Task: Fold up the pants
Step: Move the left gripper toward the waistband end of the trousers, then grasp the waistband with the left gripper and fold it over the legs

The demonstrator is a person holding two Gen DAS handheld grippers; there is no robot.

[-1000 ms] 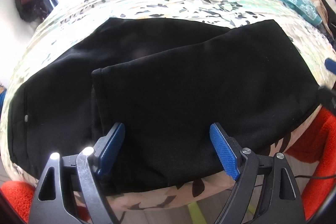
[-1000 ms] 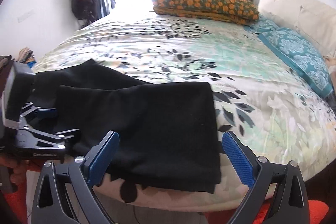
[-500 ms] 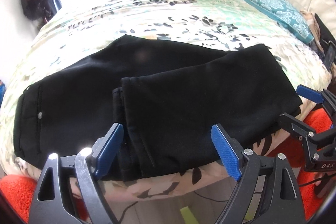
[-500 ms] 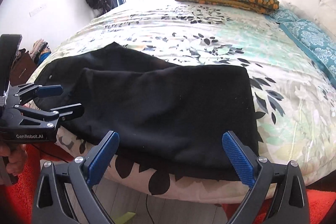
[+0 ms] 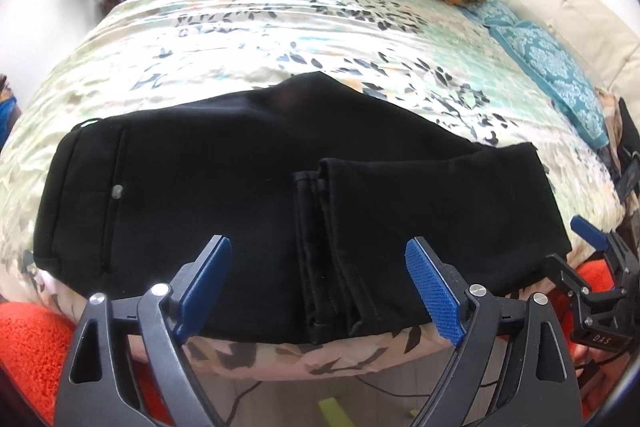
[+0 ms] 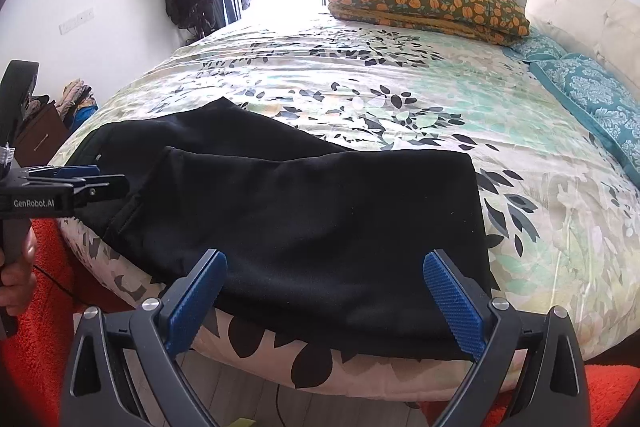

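Note:
Black pants (image 5: 224, 195) lie flat at the near edge of the bed, the legs folded back over the upper part, with the leg hems (image 5: 320, 251) near the middle and the waistband at the left. They also show in the right wrist view (image 6: 320, 215). My left gripper (image 5: 316, 283) is open and empty, just short of the hems at the bed's edge. My right gripper (image 6: 324, 291) is open and empty before the folded right end. Each gripper shows at the side of the other's view: the right gripper (image 5: 596, 267), the left gripper (image 6: 68, 183).
The bed (image 6: 380, 95) has a floral quilt. An orange-flowered pillow (image 6: 424, 3) and a teal pillow (image 6: 592, 99) lie at the far side by a cream headboard. Orange rug (image 5: 28, 343) and grey floor lie below the bed's edge. Dark clothes hang on the wall at left.
Both grippers have drawn back from the pants and away from the bed's edge. The left gripper's view has shifted left, so the waistband and hems now show. The pants lie still.

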